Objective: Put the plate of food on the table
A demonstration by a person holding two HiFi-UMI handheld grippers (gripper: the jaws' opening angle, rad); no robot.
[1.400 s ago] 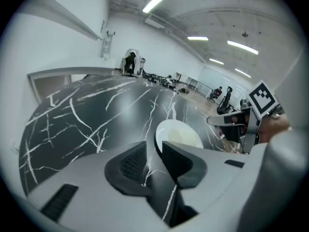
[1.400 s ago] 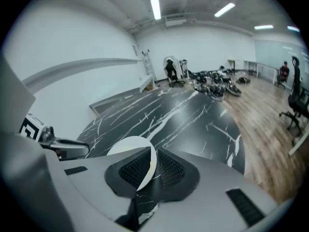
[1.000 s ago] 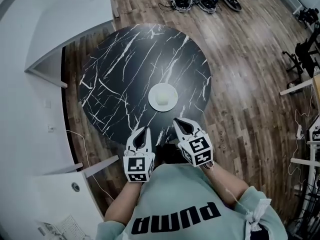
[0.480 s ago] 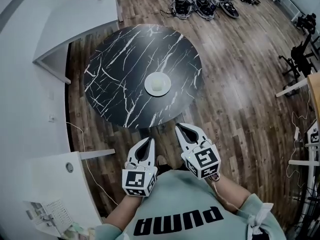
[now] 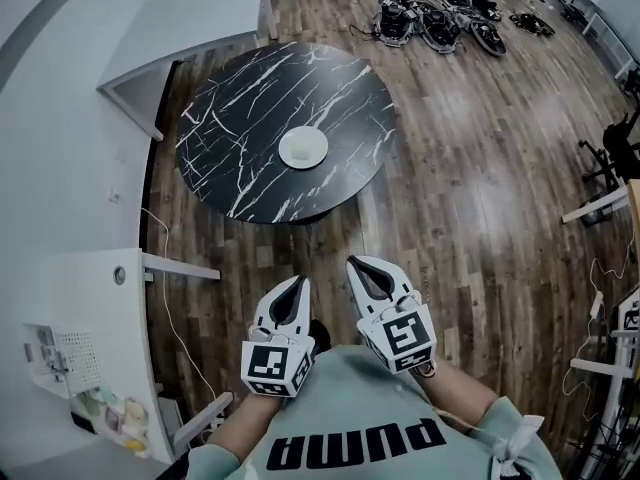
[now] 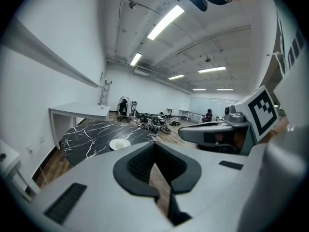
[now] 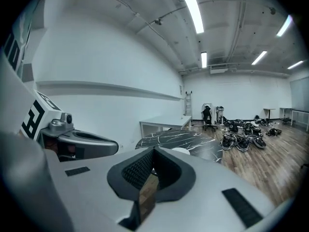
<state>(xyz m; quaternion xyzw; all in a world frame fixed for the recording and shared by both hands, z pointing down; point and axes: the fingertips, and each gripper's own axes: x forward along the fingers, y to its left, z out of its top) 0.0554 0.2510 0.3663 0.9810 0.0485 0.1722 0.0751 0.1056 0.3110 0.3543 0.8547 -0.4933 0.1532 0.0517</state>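
A white plate [image 5: 303, 148] with a pale lump of food stands near the middle of the round black marble table [image 5: 240, 118], far ahead of me. It shows small in the left gripper view as the plate [image 6: 119, 143] on the table [image 6: 89, 137], and its rim [image 7: 181, 151] peeks over my jaws in the right gripper view. My left gripper [image 5: 297, 284] and right gripper [image 5: 353, 265] are held close to my chest, over the wooden floor, well short of the table. Both are shut with nothing in them.
White desks [image 5: 190, 18] line the wall at left, and a white counter [image 5: 85, 328] stands near my left side. A heap of black equipment [image 5: 440, 18] lies on the floor beyond the table. Chair and desk legs [image 5: 610, 198] show at right.
The table and plate have drawn away, from right in front of the grippers to well up the head view. More floor lies between us. Both grippers stayed shut near my body.
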